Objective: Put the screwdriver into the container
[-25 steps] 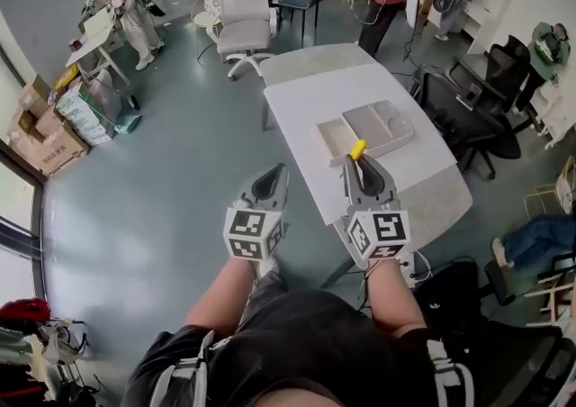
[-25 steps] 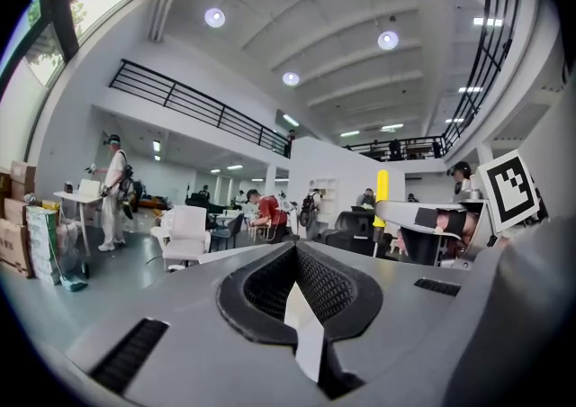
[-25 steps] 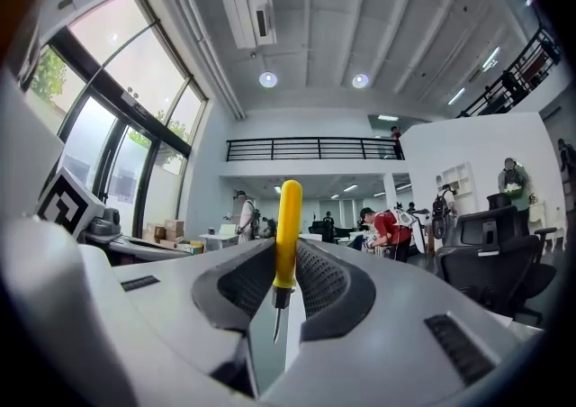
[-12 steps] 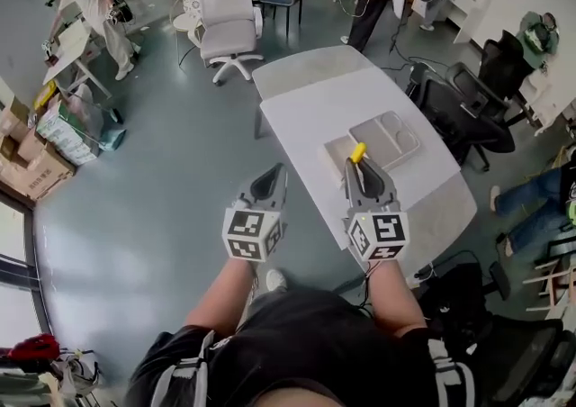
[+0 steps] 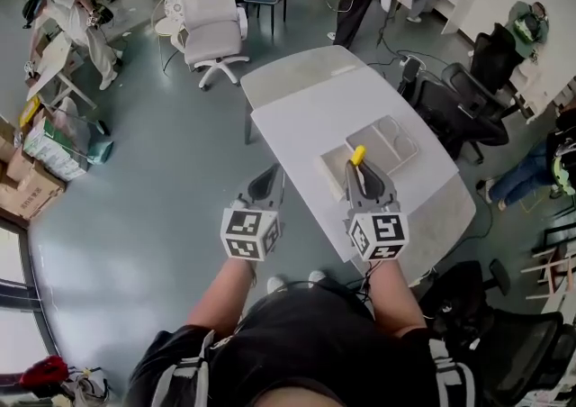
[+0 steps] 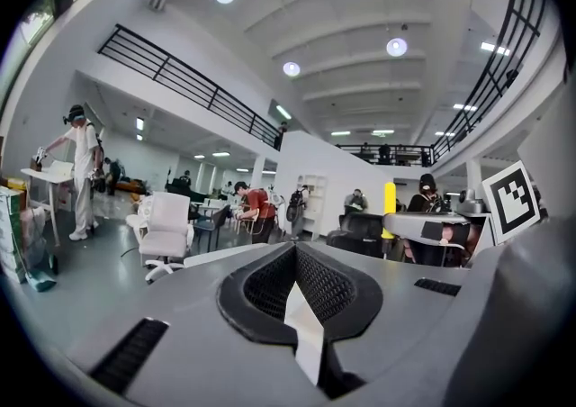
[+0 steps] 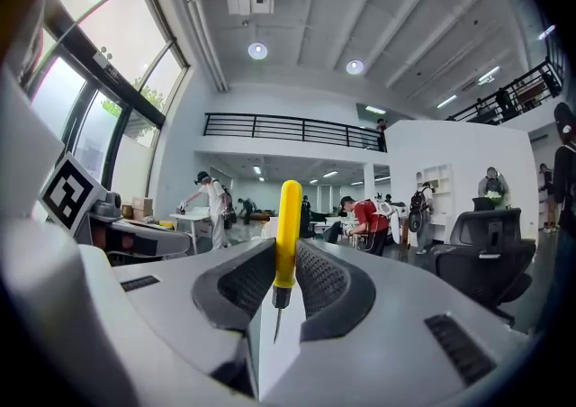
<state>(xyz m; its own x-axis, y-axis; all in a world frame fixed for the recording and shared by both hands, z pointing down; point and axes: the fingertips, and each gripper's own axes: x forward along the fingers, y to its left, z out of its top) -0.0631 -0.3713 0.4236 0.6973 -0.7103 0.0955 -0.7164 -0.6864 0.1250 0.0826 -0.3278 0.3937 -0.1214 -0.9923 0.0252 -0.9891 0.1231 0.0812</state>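
Two hand-held grippers are out in front of the person. The right hand-held gripper [image 5: 359, 173] does the carrying, and its jaws are closed almost fully on the screwdriver [image 7: 288, 232]. They pinch the lower part of the yellow handle. The handle stands up toward 12 o'clock past the jaw tips, and the short metal tip points back toward 6 o'clock, into the gap behind the pads. Held by the handle this way, the tool looks steady, and its free end leads toward the drop.

In the head view that yellow end lies over the near edge of the container [image 5: 401, 132], which sits on the tabletop [image 5: 306, 108] at about 1 o'clock from the right gripper. How high the tool is above it cannot be told. The step in hand looks like the carry to the container. The release has not yet been made, so the task seems about half done.

At 9 o'clock from the right one, the left hand-held gripper [image 5: 271, 182] has its jaws together with nothing between them. It is off the tabletop edge and above the floor, probably kept aside so the way to the container is free.
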